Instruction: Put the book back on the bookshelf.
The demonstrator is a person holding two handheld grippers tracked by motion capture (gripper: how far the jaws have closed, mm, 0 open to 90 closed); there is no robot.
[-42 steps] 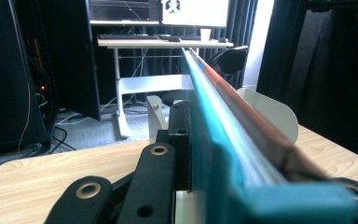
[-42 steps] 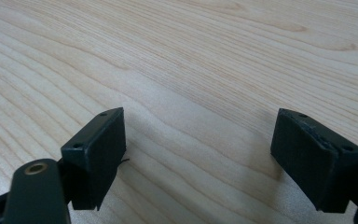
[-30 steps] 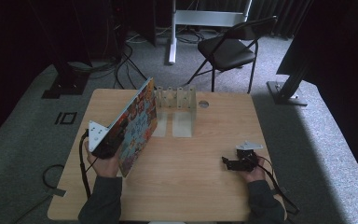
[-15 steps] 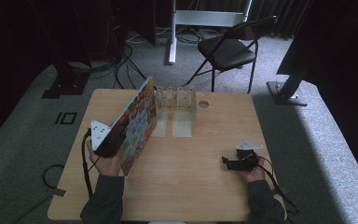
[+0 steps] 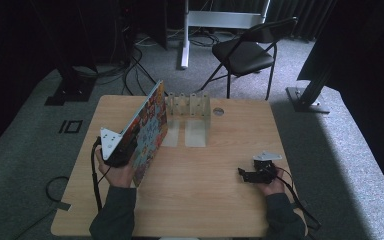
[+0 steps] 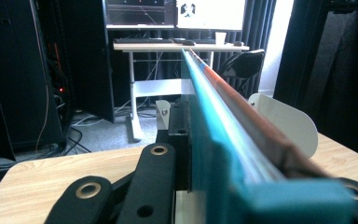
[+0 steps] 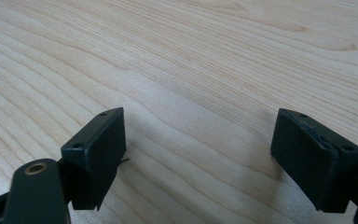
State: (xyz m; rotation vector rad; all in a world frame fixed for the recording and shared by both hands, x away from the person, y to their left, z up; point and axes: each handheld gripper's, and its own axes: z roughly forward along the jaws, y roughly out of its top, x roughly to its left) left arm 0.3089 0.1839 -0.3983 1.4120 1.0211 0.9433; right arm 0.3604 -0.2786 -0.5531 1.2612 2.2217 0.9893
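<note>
high view with both gripper views. the left gripper (image 5: 122, 150), at the near left of the table (image 5: 220, 200), is pinching a thin, flat book (image 5: 147, 131) with a colourful cover; its jaws press on the near lower edge, and in the left gripper view the book (image 6: 223, 121) runs away from the camera edge-on, teal and red-brown. the book stands tilted, its far end just beside the white divider rack (image 5: 187, 106) at the far middle of the table. the right gripper (image 5: 252, 175) rests low at the near right, well apart from the book, its jaws spread over bare wood (image 7: 200, 74) with nothing between them.

risks, as judgement: the book is gripped at one end only, so its long free length may sag or swing and pivot in the jaws; a loose pinch would let it slide down onto the table. if it is meant for the rack, the far corner could strike an upright divider and push the light rack away or tip it, because the approach is slanted, not in line with a slot.

containers: the rack's slots appear empty; two flat base plates lie on its near side.
</note>
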